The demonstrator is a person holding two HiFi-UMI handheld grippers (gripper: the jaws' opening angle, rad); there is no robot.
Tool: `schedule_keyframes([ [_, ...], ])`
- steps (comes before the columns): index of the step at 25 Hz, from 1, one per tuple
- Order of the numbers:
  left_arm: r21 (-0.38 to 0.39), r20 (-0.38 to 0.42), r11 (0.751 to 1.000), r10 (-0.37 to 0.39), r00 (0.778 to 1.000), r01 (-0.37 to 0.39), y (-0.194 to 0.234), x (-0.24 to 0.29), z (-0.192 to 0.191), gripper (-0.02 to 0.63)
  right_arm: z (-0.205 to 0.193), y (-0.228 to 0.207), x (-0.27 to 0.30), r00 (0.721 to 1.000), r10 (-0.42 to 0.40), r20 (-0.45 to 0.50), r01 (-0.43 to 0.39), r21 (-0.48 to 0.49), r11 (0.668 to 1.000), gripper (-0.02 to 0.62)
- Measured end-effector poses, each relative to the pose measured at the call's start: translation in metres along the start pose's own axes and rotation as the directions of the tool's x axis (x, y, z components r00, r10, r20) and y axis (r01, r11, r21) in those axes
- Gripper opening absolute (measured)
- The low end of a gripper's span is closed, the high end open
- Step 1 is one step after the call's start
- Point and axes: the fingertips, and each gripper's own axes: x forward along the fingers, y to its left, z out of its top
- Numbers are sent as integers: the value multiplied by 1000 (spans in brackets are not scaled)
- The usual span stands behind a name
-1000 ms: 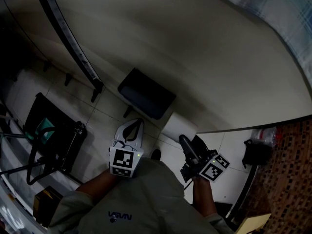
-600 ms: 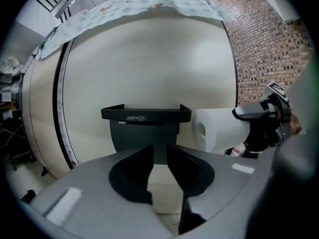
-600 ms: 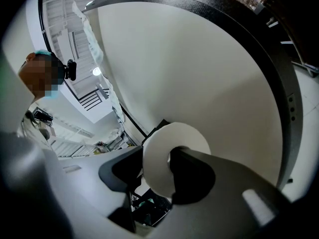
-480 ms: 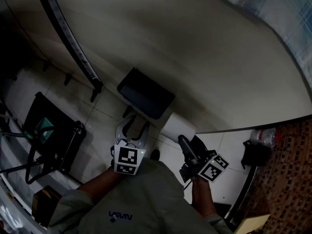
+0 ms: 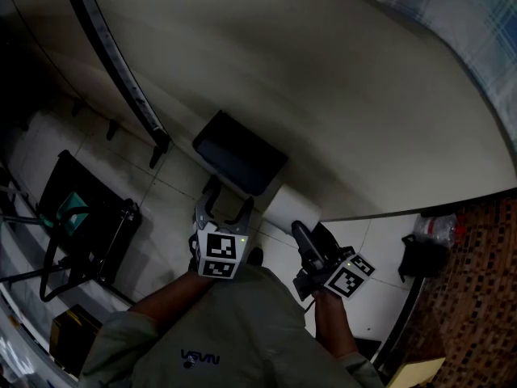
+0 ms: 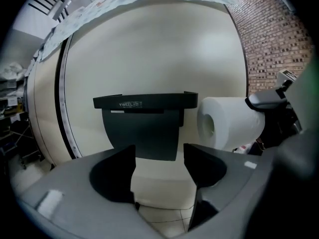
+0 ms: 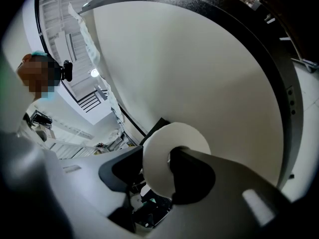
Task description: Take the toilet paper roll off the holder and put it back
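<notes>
A black wall-mounted holder (image 5: 240, 153) hangs on the curved cream wall; in the left gripper view the holder (image 6: 144, 126) faces me squarely. My left gripper (image 5: 226, 202) sits just below it, its jaws opening with nothing between them (image 6: 159, 158). The white toilet paper roll (image 5: 287, 208) is off the holder, to its right. My right gripper (image 5: 305, 234) is shut on the roll (image 7: 158, 156), one jaw inside the core and the other outside the paper. From the left gripper view the roll (image 6: 224, 123) floats beside the holder's right end.
A black wire cart (image 5: 81, 237) stands at the left, with a dark rail (image 5: 113, 63) running up the wall above it. A brick-patterned surface (image 5: 477, 297) and a small black object (image 5: 420, 253) lie at the right.
The left gripper's jaws went from shut to wide apart, and it edged up and right toward the holder. The right gripper with the roll barely shifted.
</notes>
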Motion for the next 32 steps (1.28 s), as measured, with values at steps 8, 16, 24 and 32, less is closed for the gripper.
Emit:
schedule_keyframes([
  [8, -38, -10, 999, 39, 999, -39, 7, 7, -6, 291, -5, -2, 5, 1000, 5, -12, -5, 16, 1000, 167],
  [16, -35, -11, 997, 63, 998, -64, 13, 1, -8, 290, -7, -8, 15, 1000, 11, -20, -9, 53, 999, 166],
  [24, -6, 2, 998, 56, 998, -56, 12, -14, -8, 281, -9, -15, 25, 1000, -3, -16, 4, 93, 996, 166],
  [32, 10, 0, 999, 44, 999, -44, 16, -18, -9, 281, -14, -15, 42, 1000, 2, -24, 0, 100, 995, 166],
])
